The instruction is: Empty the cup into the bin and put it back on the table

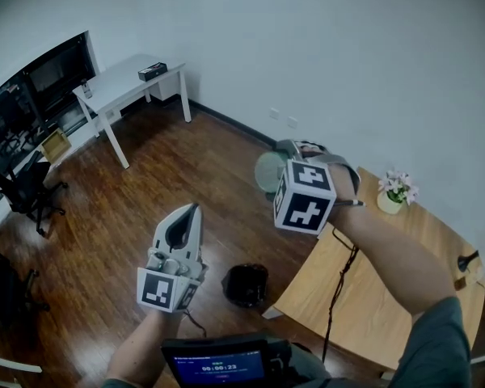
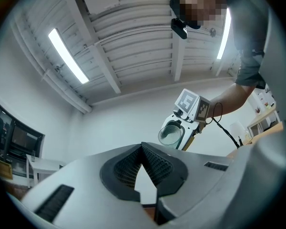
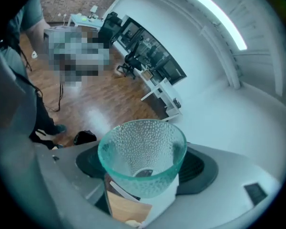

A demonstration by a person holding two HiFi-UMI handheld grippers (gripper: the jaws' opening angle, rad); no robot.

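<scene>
One translucent green dimpled glass cup (image 3: 142, 149), one black bin (image 1: 246, 284), two grippers, right gripper (image 3: 144, 173) fingers spread wide, pinching the cup in the air, up and aside from the bin, left gripper (image 1: 187, 217) fingers pressed together, empty.

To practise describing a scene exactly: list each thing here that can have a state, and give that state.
glass cup: off the table, tipped sideways; contents unclear
right gripper: shut on the glass cup
left gripper: shut, empty, pointing up
bin: upright on the floor, top open
flower pot: upright on the table
</scene>
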